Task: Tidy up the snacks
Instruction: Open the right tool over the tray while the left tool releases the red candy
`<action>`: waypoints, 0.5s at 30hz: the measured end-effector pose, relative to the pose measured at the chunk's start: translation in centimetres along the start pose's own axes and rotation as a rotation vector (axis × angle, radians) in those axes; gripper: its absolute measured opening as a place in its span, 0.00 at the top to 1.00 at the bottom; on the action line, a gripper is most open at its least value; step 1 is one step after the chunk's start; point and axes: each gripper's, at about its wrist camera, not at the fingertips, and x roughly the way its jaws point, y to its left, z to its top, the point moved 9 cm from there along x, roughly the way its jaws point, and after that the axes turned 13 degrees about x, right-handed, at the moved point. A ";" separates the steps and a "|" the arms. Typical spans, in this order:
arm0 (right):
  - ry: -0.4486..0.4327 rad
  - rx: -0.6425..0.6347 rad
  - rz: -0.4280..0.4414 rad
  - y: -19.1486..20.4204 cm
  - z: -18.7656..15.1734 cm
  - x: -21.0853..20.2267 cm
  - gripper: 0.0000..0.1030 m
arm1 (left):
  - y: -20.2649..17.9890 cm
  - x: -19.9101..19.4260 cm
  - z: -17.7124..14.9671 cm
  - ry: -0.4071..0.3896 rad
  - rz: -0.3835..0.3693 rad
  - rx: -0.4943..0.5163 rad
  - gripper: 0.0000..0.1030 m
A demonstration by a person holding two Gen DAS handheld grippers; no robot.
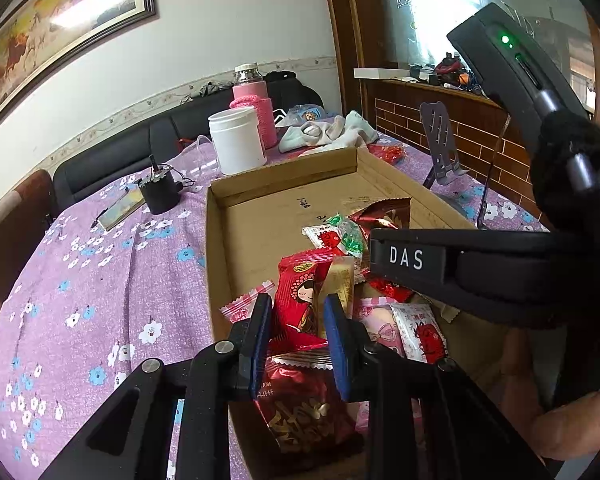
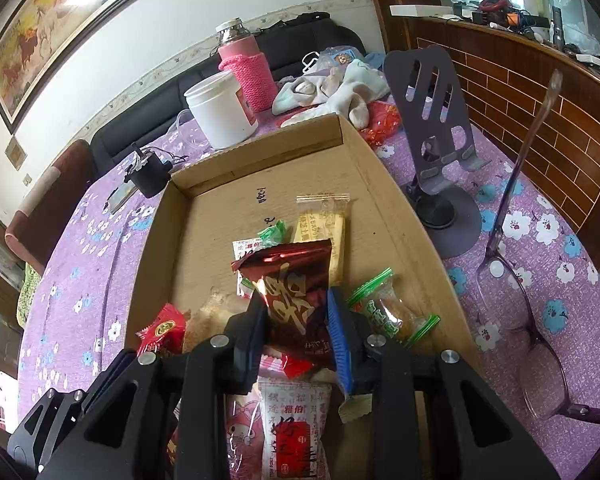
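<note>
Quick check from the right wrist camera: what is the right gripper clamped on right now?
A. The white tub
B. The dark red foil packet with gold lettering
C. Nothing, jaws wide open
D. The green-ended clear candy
B: the right gripper has both fingers pressed against the dark red foil packet, over the cardboard box; the green-ended candy lies free beside it.

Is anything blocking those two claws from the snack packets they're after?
No. The left claw is already shut on a bright red packet, and the right claw on a dark red foil packet, both over the cardboard box.
</note>
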 end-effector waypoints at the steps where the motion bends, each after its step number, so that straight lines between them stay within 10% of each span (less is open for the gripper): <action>1: 0.000 0.001 -0.001 0.0 0.0 0.0 0.72 | 0.0 0.0 0.0 -0.002 0.001 0.001 0.74; 15: -0.095 -0.030 -0.010 0.6 0.9 -2.5 0.66 | 0.5 -0.9 0.3 -0.040 0.012 -0.009 0.67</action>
